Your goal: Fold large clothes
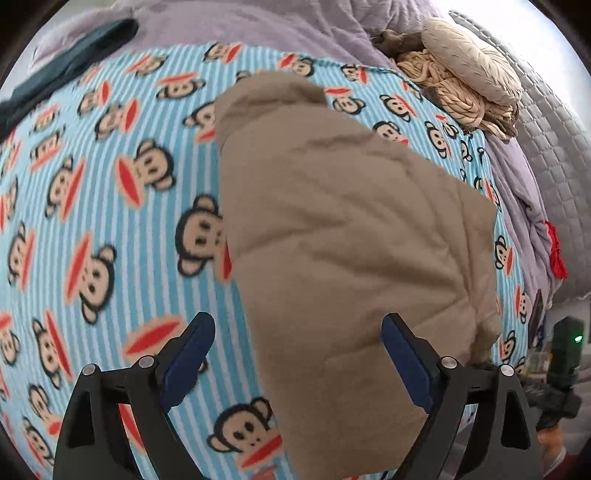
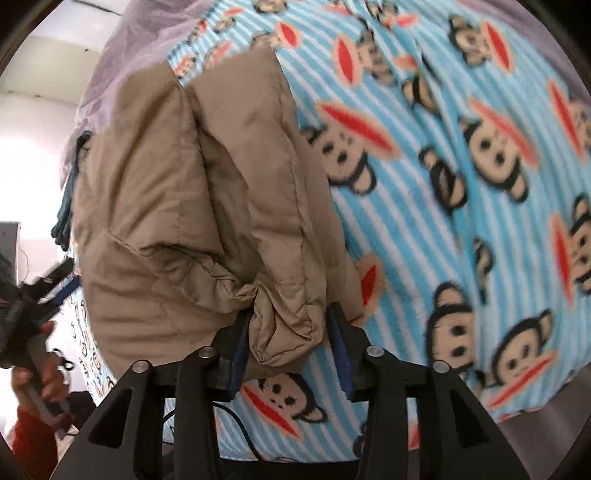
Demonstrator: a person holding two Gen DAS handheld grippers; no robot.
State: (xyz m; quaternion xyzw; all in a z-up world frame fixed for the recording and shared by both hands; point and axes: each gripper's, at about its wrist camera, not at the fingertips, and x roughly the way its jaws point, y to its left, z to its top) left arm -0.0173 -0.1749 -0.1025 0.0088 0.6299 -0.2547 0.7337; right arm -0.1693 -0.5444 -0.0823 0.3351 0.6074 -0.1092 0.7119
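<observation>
A tan padded jacket (image 1: 347, 236) lies folded on a blue striped monkey-print blanket (image 1: 110, 192). My left gripper (image 1: 299, 354) is open, its jaws wide apart just above the jacket's near end, holding nothing. In the right wrist view the jacket (image 2: 192, 192) is bunched, and my right gripper (image 2: 288, 332) is shut on a puffy corner of it, with cloth pinched between the blue pads (image 2: 338, 343). The monkey-print blanket (image 2: 461, 184) fills the right side of that view.
A beige knitted bundle (image 1: 465, 81) and a dark garment (image 1: 66, 70) lie on the purple bedding (image 1: 280, 26) at the back. A red tassel (image 1: 556, 251) hangs at the right. The person's other hand and gripper (image 2: 37, 295) show at the left.
</observation>
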